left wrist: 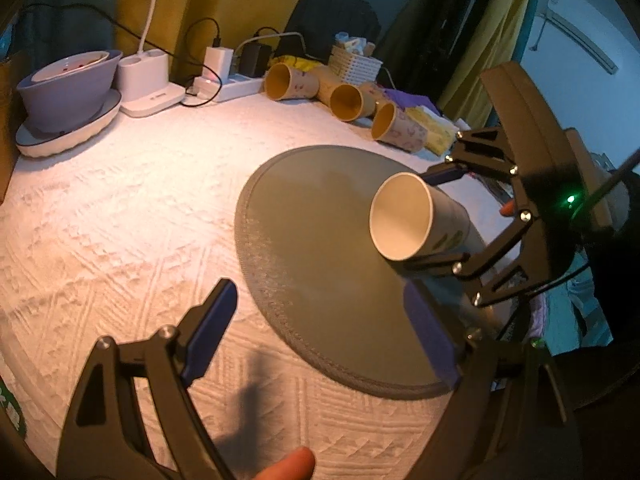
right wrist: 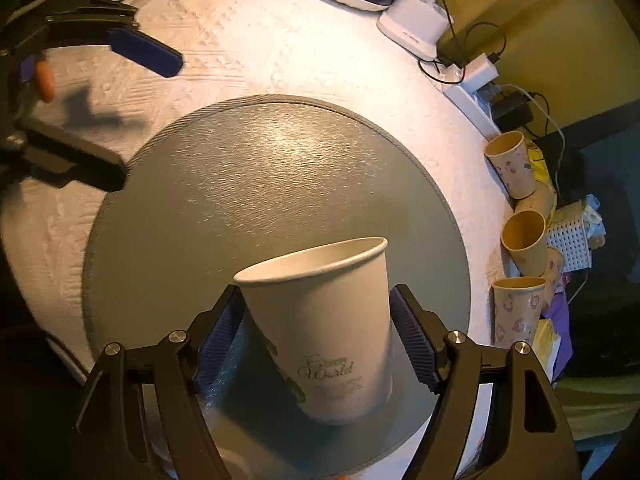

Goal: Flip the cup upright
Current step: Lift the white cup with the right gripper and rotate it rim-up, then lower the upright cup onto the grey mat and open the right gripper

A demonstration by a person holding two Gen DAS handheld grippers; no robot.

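Note:
A white paper cup [right wrist: 324,332] with green print sits between the blue pads of my right gripper [right wrist: 320,336], tilted, its mouth up and away, over the round grey mat [right wrist: 240,184]. The pads press on its sides. In the left wrist view the same cup [left wrist: 416,220] lies sideways in the right gripper [left wrist: 444,216], its mouth facing the camera, above the mat [left wrist: 320,272]. My left gripper [left wrist: 320,336] is open and empty over the mat's near edge, and shows at the upper left of the right wrist view [right wrist: 132,112].
White textured cloth [left wrist: 120,220] covers the table. Several tan paper cups [left wrist: 348,100] lie at the back edge by a white basket [left wrist: 356,64]. A purple bowl on a plate [left wrist: 68,84], a white lamp base [left wrist: 148,80] and a power strip with chargers [left wrist: 232,80] stand at the back left.

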